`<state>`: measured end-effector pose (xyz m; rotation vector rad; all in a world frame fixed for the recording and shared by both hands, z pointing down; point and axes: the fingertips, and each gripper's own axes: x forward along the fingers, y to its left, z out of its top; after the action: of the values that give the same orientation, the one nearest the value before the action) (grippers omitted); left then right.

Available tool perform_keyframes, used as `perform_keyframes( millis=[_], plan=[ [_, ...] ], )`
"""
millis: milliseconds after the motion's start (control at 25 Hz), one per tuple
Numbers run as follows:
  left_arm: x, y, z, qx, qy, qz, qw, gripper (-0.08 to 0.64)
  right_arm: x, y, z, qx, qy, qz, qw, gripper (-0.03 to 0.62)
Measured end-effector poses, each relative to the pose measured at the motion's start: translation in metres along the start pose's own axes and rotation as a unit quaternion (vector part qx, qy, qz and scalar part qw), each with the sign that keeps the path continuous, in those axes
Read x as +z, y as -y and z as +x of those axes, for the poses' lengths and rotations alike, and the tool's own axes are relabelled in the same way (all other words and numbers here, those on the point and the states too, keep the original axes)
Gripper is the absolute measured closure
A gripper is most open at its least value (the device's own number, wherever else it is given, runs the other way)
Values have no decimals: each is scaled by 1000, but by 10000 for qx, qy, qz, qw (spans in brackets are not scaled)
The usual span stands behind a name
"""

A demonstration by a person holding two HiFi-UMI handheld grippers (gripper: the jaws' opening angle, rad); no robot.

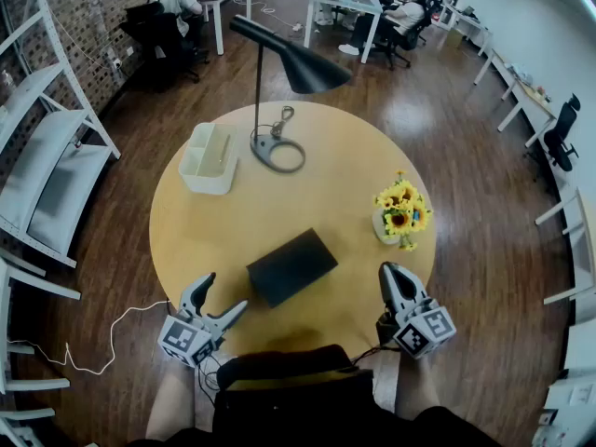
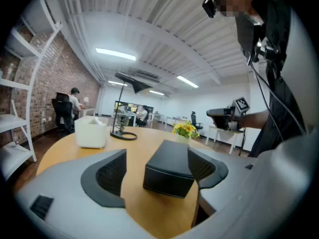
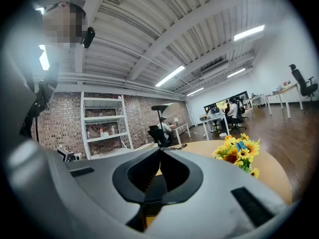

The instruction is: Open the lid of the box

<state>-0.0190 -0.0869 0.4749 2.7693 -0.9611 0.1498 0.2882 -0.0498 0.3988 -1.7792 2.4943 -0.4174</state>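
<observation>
The black box (image 1: 291, 266) lies with its lid down in the near middle of the round wooden table (image 1: 345, 189). My left gripper (image 1: 226, 294) hovers at the table's near edge, just left of the box's near corner, open and holding nothing. In the left gripper view the box (image 2: 169, 168) sits straight ahead of the spread fingers (image 2: 112, 171), and they do not touch it. My right gripper (image 1: 389, 272) is right of the box, near the table's edge, and it is shut and empty. In the right gripper view its tips (image 3: 159, 151) meet.
A black desk lamp (image 1: 279, 73) and a white organiser tray (image 1: 209, 159) stand at the table's far side. A pot of sunflowers (image 1: 401, 214) stands just beyond my right gripper. White shelving (image 1: 47, 156) is at the left. People sit at desks (image 1: 354, 3) in the background.
</observation>
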Motion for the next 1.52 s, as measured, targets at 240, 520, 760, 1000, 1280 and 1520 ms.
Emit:
perform_keyframes(
  millis=[240, 520, 760, 1000, 1280, 1520],
  plan=[
    [-54, 4, 40, -612, -556, -167, 9964, -25, -3, -8, 15, 98, -203, 111, 9997, 588],
    [-76, 15, 72, -1131, -653, 609, 9896, -54, -19, -29, 32, 454, -803, -445, 9947, 588],
    [-81, 18, 84, -1303, -491, 408, 9894, -54, -54, -53, 57, 955, -1564, -552, 9815, 588],
    [-85, 34, 91, -1343, -275, 336, 9900, -54, -76, -71, 83, 1333, -2296, -1076, 9581, 588],
    [-85, 35, 98, -1400, -137, 586, 9883, -54, -116, -101, 99, 2414, -3399, -3097, 8546, 454],
    [-86, 35, 100, -1374, -117, 575, 9888, -48, -165, -123, 106, 3181, -3843, -4365, 7487, 453]
  ],
)
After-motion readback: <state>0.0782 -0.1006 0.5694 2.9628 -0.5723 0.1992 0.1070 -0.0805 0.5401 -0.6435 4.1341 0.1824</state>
